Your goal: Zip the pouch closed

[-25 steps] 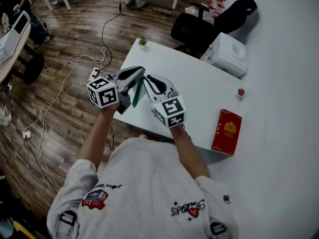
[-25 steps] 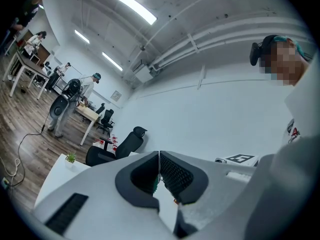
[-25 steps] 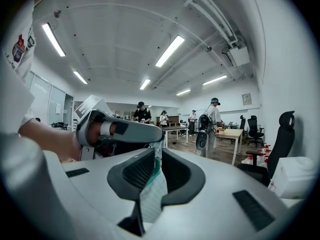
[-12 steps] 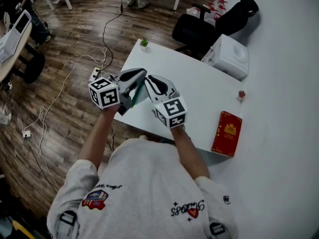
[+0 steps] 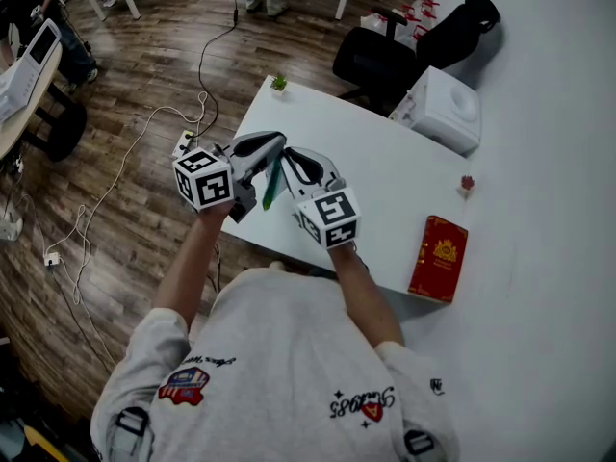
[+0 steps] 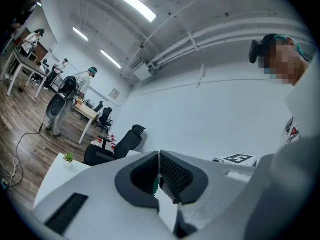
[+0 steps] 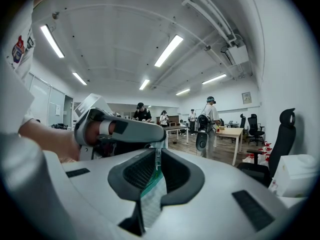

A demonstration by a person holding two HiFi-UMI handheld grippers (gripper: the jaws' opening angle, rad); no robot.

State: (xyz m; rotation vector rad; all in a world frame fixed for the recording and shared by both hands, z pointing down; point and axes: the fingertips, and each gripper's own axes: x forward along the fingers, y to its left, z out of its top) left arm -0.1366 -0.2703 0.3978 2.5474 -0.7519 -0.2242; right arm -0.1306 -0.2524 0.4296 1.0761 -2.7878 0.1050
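A thin green pouch [image 5: 270,183] hangs in the air between both grippers, over the left edge of the white table [image 5: 385,181]. My left gripper [image 5: 268,146] is shut on one end of it; only a green sliver [image 6: 155,184] shows between its pads. Facing it, my right gripper [image 5: 289,158] has its jaws closing on the pouch's top edge, with the green mesh-patterned pouch [image 7: 152,199] and a small metal zip piece [image 7: 158,158] between the pads. The left gripper [image 7: 120,131] shows close behind in the right gripper view.
A red booklet [image 5: 438,255] lies near the table's front right. A white box [image 5: 443,106] stands at the far edge and a small plant [image 5: 278,83] at the far left corner. A black chair [image 5: 380,61] is behind. Cables [image 5: 144,133] trail on the wooden floor.
The pouch's lower end has swung slightly to the right between the grippers. Both hands have kept their place.
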